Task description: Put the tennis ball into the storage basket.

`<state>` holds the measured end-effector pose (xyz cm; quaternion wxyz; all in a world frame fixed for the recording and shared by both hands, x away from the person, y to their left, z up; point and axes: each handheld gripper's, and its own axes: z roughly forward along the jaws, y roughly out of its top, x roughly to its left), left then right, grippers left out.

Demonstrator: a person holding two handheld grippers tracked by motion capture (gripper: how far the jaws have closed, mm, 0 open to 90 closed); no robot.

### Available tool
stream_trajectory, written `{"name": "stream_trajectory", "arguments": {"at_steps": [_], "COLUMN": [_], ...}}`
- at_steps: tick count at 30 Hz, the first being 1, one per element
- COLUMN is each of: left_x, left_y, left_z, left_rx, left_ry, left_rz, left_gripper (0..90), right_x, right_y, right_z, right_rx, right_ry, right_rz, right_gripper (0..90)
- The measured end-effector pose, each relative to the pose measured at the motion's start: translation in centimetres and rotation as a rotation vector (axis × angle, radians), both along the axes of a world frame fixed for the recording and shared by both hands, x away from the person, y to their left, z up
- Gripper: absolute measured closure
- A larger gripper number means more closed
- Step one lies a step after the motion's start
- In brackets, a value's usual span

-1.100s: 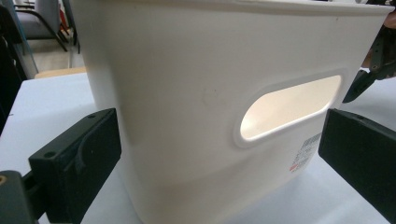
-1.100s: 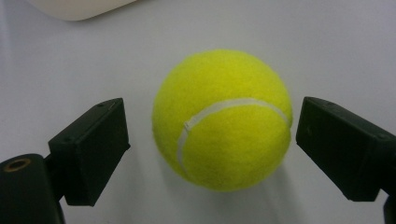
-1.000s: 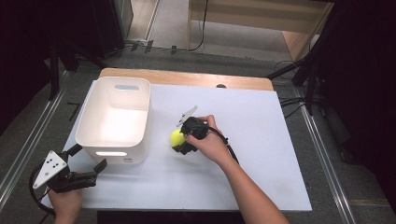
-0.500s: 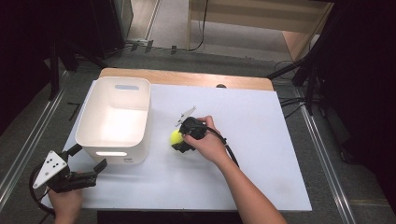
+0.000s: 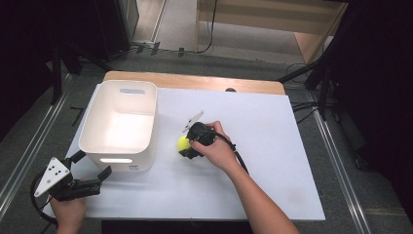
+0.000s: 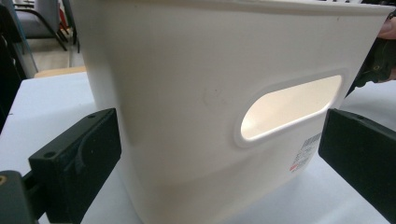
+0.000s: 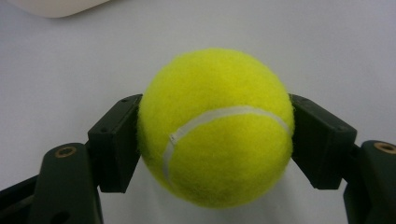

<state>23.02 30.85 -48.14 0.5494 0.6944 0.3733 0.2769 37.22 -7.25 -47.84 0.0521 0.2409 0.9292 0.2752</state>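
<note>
A yellow tennis ball [image 5: 182, 142] rests on the white table top [image 5: 272, 146], just right of the white bin [image 5: 119, 86]. My right gripper [image 5: 184, 147] is shut on the ball; its jaws have just been closing, and in the right gripper view both black pads [image 7: 116, 142] press the tennis ball [image 7: 217, 126] from either side. At the near left corner my left gripper [image 5: 92, 165] is open and points at the bin's near wall. In the left gripper view the bin [image 6: 187, 70] with its oval handle slot [image 6: 289, 107] stands between the spread jaws, untouched.
The bin is empty inside. A wooden strip [image 5: 195, 82] runs along the table's far edge. Metal rails [image 5: 29, 146] and dark floor border the table on both sides. The right half of the white top lies bare.
The right jaws have drawn in onto the tennis ball. Neither hand has shifted, and the ball and bin sit where they were.
</note>
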Motion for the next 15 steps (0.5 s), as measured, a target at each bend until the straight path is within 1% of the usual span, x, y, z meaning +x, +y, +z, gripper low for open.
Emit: {"name": "stream_trajectory", "arguments": {"at_steps": [2,4,7,8,12,13,15], "left_x": [0.0,0.0,0.0,0.0,0.0,0.0,0.0], "left_y": [0.0,0.0,0.0,0.0,0.0,0.0,0.0], "left_z": [0.0,0.0,0.0,0.0,0.0,0.0,0.0], "left_rx": [0.002,0.0,0.002,0.0,-0.001,-0.001,-0.002], "left_ry": [0.001,0.0,0.001,0.0,0.0,0.0,0.001], "left_rz": [0.001,0.0,0.001,0.0,0.0,-0.001,0.0], "left_gripper": [0.0,0.0,0.0,0.0,0.0,0.0,0.0], "right_x": [0.0,0.0,0.0,-0.1,-0.1,-0.2,-0.1], "right_y": [0.0,0.0,0.0,0.0,0.1,0.1,0.1], "right_z": [0.1,0.2,0.5,0.7,1.4,1.5,1.8], "right_rx": [0.001,0.004,0.01,0.009,0.012,0.011,0.017], "right_ry": [0.004,0.008,-0.003,-0.003,0.0,0.006,0.001], "right_rz": [0.01,0.005,0.023,0.015,0.023,0.015,0.025], "right_gripper": [23.8,23.8,23.8,23.8,23.8,23.8,23.8]}}
